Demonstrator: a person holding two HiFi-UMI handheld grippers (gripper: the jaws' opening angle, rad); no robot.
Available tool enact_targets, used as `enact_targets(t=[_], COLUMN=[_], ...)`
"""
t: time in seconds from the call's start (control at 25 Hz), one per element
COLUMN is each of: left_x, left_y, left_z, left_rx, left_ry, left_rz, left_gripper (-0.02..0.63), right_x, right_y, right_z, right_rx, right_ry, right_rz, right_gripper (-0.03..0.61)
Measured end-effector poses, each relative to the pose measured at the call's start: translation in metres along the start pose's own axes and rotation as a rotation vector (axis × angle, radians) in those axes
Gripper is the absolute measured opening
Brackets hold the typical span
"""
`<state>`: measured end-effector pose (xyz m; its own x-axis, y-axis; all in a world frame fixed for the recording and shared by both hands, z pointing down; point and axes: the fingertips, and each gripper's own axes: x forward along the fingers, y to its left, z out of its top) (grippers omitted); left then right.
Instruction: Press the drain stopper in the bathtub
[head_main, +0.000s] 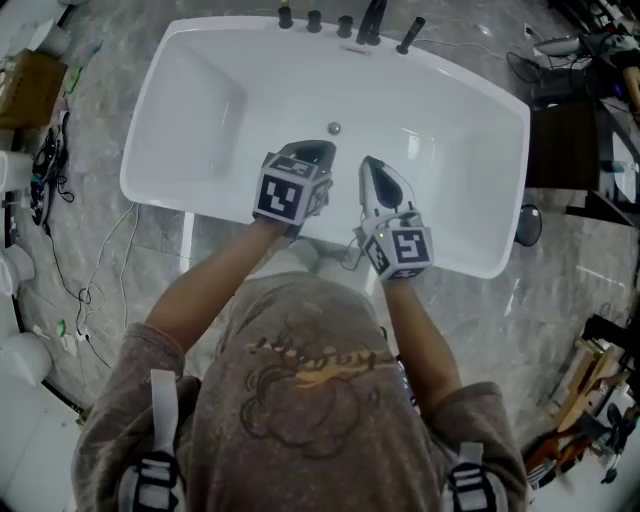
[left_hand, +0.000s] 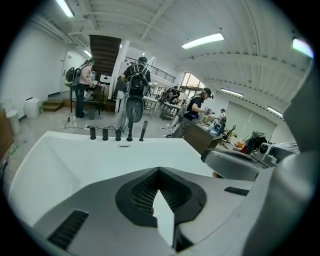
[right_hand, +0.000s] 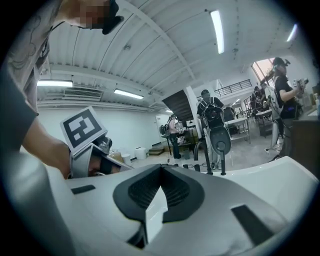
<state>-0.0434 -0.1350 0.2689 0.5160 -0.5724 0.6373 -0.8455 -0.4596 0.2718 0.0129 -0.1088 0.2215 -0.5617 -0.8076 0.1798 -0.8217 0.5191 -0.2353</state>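
Left claw (head_main: 320, 152), closed, hangs just short of the drain stopper (head_main: 334, 128).

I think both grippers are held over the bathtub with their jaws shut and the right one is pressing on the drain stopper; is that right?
Not quite: in the head view the right gripper is short of the drain stopper, which lies untouched on the floor of the bathtub. It and the left gripper are indeed over the bathtub, jaws shut.
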Motion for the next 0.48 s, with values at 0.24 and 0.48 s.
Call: enact_targets(t=[0.24, 0.48], left_x=[-0.039, -0.070], left_y=[-0.034, -0.064], left_z=[0.012, 0.023], left_rx=[0.047, 0.086], left_ry=[-0.057, -0.138], left_rz=[-0.041, -0.087], left_gripper=[0.000, 0.000], right_x=[-0.032, -0.058], right_y=[0.015, 0.022], right_z=[0.022, 0.044], right_rx=[-0.008, -0.008], right_ry=[-0.013, -0.042], right_rz=[0.023, 0.048], right_gripper=[0.000, 0.000])
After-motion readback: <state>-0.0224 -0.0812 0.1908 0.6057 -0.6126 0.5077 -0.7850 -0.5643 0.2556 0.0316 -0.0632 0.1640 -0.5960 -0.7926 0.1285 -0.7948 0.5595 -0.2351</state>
